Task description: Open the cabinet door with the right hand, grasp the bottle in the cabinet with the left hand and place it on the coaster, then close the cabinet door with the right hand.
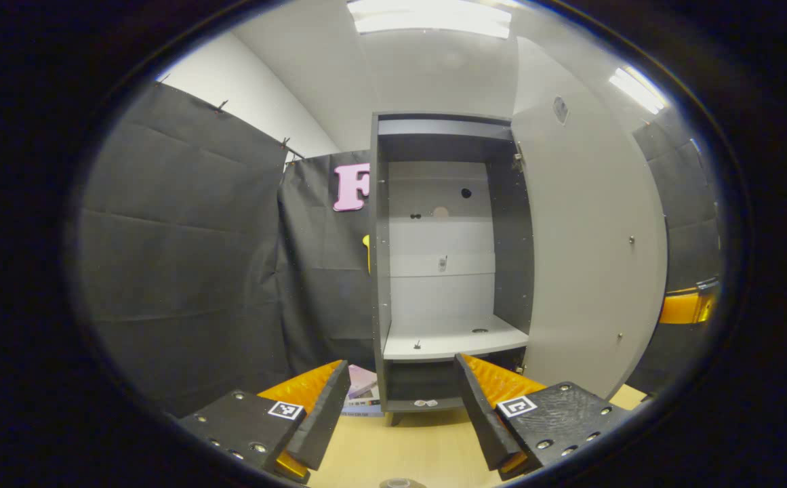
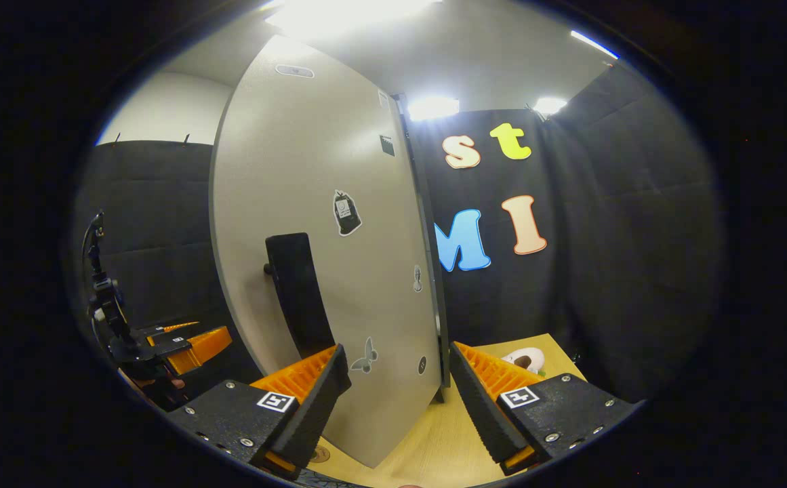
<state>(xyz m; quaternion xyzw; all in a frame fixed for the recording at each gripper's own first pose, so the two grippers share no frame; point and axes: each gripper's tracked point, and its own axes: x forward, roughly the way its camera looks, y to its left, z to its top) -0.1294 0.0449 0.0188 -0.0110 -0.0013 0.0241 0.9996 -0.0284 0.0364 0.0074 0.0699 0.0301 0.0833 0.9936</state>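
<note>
The grey cabinet (image 1: 381, 271) stands open in the left gripper view, its inner shelf (image 1: 454, 339) bare. Its door (image 1: 590, 257) is swung out to the right. My left gripper (image 1: 401, 366) is open in front of the cabinet's lower part with nothing between its fingers. A small round grey thing (image 1: 396, 482) peeks in at the bottom edge below it. In the right gripper view I face the door's outer side (image 2: 318, 176) with its black handle (image 2: 295, 291). My right gripper (image 2: 396, 349) is open, with the door's free edge (image 2: 442, 339) just ahead between the fingers, untouched.
The wooden table (image 1: 400, 447) carries the cabinet. A flat box (image 1: 362, 393) lies left of the cabinet's foot. A white object (image 2: 525, 358) rests on the table right of the door. The left gripper (image 2: 183, 342) and the hand holding it show far left.
</note>
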